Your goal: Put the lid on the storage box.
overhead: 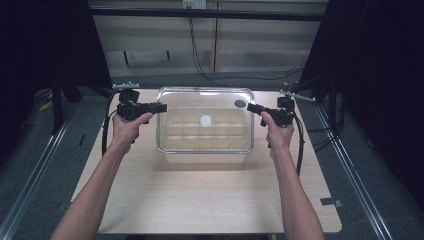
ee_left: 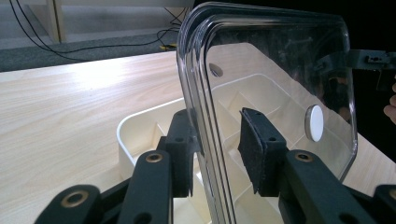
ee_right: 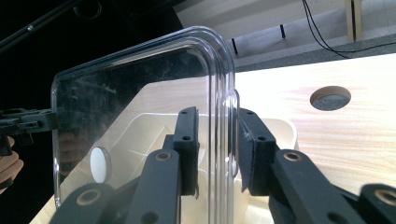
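You are working over a pale wooden surface (overhead: 200, 200) with rounded corners. A cream divided tray (overhead: 205, 135) sits on it, toward the far edge. Near that tray, the surface has a round hole (ee_right: 330, 98).

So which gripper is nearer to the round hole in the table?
Right. The right gripper sits just beside the hole; the left gripper is at the opposite edge of the clear lid.
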`<state>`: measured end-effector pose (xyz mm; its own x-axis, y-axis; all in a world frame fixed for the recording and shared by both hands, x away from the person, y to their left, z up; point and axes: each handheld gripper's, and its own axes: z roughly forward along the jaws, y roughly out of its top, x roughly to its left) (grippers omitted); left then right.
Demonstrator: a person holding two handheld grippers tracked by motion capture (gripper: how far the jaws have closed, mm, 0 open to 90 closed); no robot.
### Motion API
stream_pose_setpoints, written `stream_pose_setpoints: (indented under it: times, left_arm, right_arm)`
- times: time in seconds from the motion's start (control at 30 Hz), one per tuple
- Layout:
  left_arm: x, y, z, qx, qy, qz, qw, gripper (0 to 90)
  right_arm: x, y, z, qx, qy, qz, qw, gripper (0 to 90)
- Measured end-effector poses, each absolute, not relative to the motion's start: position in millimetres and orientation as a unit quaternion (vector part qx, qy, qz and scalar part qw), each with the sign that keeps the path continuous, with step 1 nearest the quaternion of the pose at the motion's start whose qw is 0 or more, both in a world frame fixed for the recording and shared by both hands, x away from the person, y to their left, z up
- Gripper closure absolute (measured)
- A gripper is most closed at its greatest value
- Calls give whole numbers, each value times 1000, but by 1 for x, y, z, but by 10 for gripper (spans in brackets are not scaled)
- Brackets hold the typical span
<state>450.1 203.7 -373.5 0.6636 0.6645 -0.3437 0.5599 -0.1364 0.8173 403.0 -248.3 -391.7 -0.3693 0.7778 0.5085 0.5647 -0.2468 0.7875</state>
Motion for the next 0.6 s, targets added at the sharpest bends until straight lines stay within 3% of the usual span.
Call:
stream_pose_setpoints:
  times: [0.6]
  left_arm:
    - [465,203,-388,754,423,42,500,638]
  right_arm:
    - [416,-246,-403,570,604,550,91,699]
